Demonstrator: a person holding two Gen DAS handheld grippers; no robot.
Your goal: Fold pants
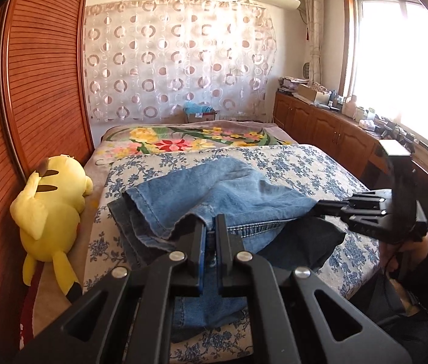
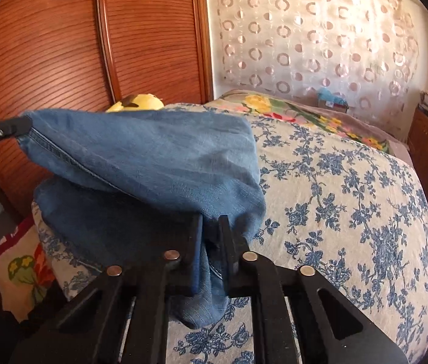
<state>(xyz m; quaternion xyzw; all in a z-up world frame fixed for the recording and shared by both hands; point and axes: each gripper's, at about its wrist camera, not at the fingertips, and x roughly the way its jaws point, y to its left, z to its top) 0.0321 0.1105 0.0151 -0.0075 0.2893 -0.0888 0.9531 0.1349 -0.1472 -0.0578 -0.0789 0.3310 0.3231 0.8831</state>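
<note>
Blue denim pants (image 1: 214, 194) bunched in the middle of the frame in the left wrist view, lying on a bed (image 1: 320, 176) under a cover printed with blue flowers. Left claw (image 1: 211, 230) at lower centre, clamped shut on a seamed edge of the denim, cloth pinched between its two black fingers (image 1: 197, 242). Right claw (image 1: 320, 204) reaching in from the right edge of the same view, tips closed on the far right corner of the pants, a hand (image 1: 411, 248) in a dark sleeve behind it.

From the right wrist view: pants (image 2: 153, 157) filling the centre left, one part raised into a tent shape above a darker layer resting on the bed (image 2: 350, 197). Right claw (image 2: 211, 230) at lower centre, pressed tight on a fold of denim hanging down between the fingers (image 2: 232, 242). Left claw (image 2: 22, 126) at the left edge, gripping the raised corner.

Yellow plush toy (image 1: 50, 206) at the left of the left wrist view, lying along the bed's edge against a slatted wooden wardrobe (image 1: 32, 75). Flowered blanket (image 1: 183, 142) at the far end of the bed, patterned curtain (image 1: 177, 57) behind. Bright window (image 1: 402, 66) at upper right, above low wooden cabinets (image 1: 320, 124).
</note>
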